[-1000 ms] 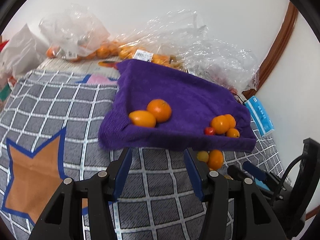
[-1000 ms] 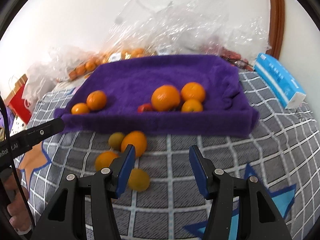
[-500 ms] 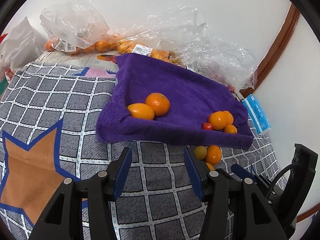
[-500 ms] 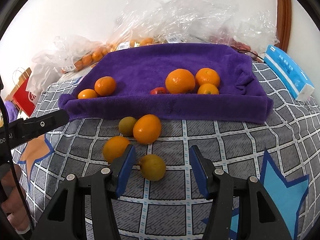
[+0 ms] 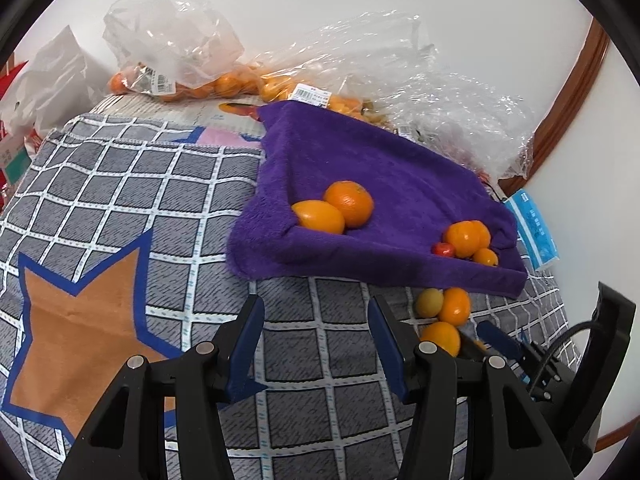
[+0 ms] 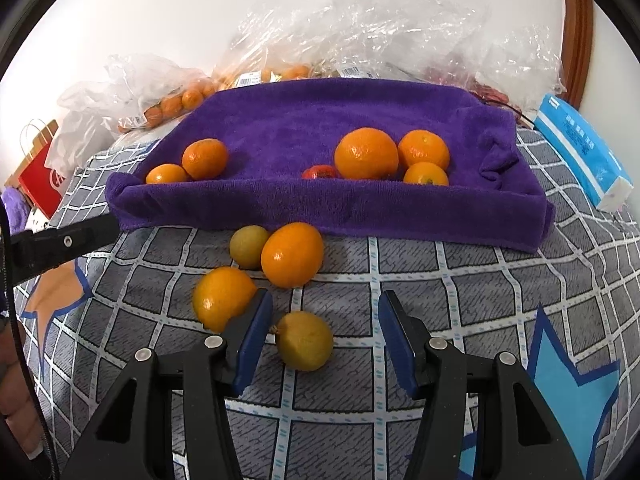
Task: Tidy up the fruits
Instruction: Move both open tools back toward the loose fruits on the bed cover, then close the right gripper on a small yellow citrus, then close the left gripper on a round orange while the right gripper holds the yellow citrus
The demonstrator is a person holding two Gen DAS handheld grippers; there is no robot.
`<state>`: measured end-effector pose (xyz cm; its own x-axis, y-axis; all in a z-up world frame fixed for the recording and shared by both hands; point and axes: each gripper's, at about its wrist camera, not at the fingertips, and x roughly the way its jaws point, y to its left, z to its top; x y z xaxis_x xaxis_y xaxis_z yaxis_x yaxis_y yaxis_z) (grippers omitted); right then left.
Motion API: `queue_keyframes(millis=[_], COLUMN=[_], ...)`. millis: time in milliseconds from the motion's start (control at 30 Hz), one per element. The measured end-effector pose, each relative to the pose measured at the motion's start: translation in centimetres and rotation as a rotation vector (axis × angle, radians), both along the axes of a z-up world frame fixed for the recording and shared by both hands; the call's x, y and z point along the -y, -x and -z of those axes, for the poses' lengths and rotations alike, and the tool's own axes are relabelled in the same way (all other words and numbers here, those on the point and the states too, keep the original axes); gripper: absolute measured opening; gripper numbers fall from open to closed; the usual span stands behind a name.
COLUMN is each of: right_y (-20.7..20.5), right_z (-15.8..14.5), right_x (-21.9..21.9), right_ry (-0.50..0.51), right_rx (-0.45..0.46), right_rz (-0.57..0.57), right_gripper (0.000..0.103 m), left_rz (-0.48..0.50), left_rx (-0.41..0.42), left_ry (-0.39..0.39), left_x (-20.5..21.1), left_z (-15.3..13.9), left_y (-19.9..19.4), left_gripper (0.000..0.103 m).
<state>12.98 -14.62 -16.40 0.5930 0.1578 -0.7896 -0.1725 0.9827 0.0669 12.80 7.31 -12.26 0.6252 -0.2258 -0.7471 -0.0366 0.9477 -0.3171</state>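
- My right gripper (image 6: 324,332) hangs over the four loose fruits on the checked cover (image 6: 460,280), near the front edge of the purple towel (image 6: 304,120). Its jaws have just been closing a little, yet they stand apart, and the pads do not press on anything.
- The yellowish fruit (image 6: 305,341) lies between the fingers, just beside the left one. I judge this the one to take, so I would shift left to centre it before squeezing.
- The left finger (image 6: 253,336) also crowds the orange (image 6: 222,298) beside it, so I would close slowly so as not to nudge it away.
- Round fruit should roll easily, so I would grip across its middle and then lift it over the towel's raised edge.
- My left gripper (image 5: 316,342) is idle, jaws apart over bare cover, holding nothing.
- The bags (image 5: 168,48) at the far side carry barcode stickers (image 5: 310,94), and the blue pack (image 6: 580,152) carries print, all too small to read.
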Motion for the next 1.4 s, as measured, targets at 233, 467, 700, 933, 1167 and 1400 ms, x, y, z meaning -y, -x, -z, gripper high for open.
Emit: queue_keyframes(millis=[233,467,700,933,1167,1400], right_y=[0.0,0.7,1.3,2.1,3.4,3.6], right_z=[-0.1,-0.5,-0.9,0.0,-0.3,-0.5], right_x=[-0.7,0.3,1.6,2.1,3.4,7.5], right_ry=[0.025,0.000,-0.004,-0.017,-0.009,-0.033], right_rx=[0.019,0.027,0.038,-0.006,0.031,0.046], right_rz=[-0.025,-0.014,-0.005,-0.027,-0.010,0.085], right_gripper=[0.025,0.025,0.023,0.033,0.028,0.028], left_rz=[-0.017,-0.016,-0.026,-0.021,0.032,0.096], left_rx=[-0.024,-0.043,-0.018,-0.017,-0.016,-0.034], left_ry=[-0.011,-0.025,-0.057,-0.076,-0.010,-0.096], left_x=[-0.8,-0.8,-0.4,0.2,1.6,5.3], left_z=[0.8,1.8,2.1,2.1,1.9,2.1], left_y=[0.3,0.9,1.7,2.5,2.9,2.6], left_gripper=[0.052,0.052,0.052,0.058,0.058,0.058])
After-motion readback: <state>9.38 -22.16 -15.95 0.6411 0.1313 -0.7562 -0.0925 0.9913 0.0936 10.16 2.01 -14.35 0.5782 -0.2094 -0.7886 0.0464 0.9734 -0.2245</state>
